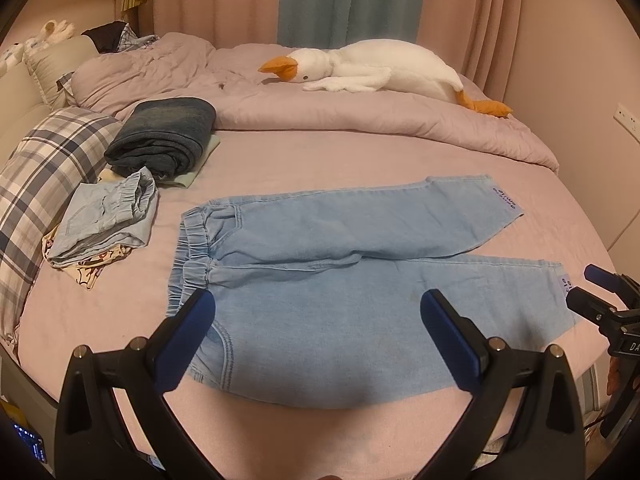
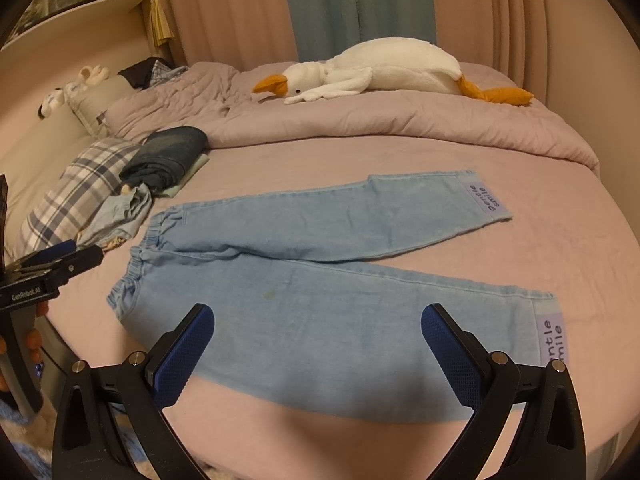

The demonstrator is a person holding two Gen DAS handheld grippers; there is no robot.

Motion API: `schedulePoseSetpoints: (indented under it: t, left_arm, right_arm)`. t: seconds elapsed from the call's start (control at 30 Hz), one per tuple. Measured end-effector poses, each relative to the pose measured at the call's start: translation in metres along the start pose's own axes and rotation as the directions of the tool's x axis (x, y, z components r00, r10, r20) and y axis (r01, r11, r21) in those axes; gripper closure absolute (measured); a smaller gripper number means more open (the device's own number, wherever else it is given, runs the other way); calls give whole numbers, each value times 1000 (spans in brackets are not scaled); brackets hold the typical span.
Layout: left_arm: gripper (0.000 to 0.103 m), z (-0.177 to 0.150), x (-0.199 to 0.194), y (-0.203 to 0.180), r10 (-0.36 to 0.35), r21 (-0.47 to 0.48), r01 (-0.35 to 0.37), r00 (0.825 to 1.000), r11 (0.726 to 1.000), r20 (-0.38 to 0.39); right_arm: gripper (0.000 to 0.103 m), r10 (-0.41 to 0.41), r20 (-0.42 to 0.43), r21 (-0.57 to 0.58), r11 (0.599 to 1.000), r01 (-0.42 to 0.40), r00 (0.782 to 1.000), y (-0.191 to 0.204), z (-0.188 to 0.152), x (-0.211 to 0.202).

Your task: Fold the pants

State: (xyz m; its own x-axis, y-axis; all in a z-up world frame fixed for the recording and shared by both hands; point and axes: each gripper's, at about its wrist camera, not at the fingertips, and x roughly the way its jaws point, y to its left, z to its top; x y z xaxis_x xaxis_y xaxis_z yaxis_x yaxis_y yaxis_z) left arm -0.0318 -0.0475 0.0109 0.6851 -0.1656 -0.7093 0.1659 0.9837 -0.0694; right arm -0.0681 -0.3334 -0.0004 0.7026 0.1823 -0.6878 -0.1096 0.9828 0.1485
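Light blue denim pants (image 1: 320,272) lie flat on the pink bed, waistband to the left, both legs spread to the right with purple cuff labels; they also show in the right wrist view (image 2: 320,280). My left gripper (image 1: 318,312) is open and empty, hovering over the near leg by the waistband. My right gripper (image 2: 318,324) is open and empty over the near leg toward the cuff. The right gripper also shows at the right edge of the left wrist view (image 1: 600,300), and the left gripper at the left edge of the right wrist view (image 2: 60,260).
Folded dark jeans (image 1: 164,136) and folded light denim (image 1: 108,220) sit at the left by a plaid pillow (image 1: 48,168). A white goose plush (image 1: 380,68) lies on the bunched duvet (image 1: 360,120) at the back. The bed edge (image 1: 280,432) is near me.
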Motion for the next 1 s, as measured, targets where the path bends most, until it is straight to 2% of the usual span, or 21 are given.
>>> schedulePoseSetpoints:
  t: [0.77, 0.87, 1.0]
  left_arm:
    - [0, -1, 3, -3, -4, 4, 4, 1000, 1000, -8]
    - [0, -3, 7, 0, -15, -11, 14, 1000, 1000, -14]
    - [0, -10, 21, 13, -38, -76, 34, 998, 997, -52]
  right_arm:
    - [0, -16, -7, -10, 1000, 15, 1000, -1, 0, -1]
    - [0, -16, -11, -8, 1000, 16, 1000, -4, 0, -2]
    - [0, -15, -23, 0, 1000, 15, 1000, -6, -2, 3]
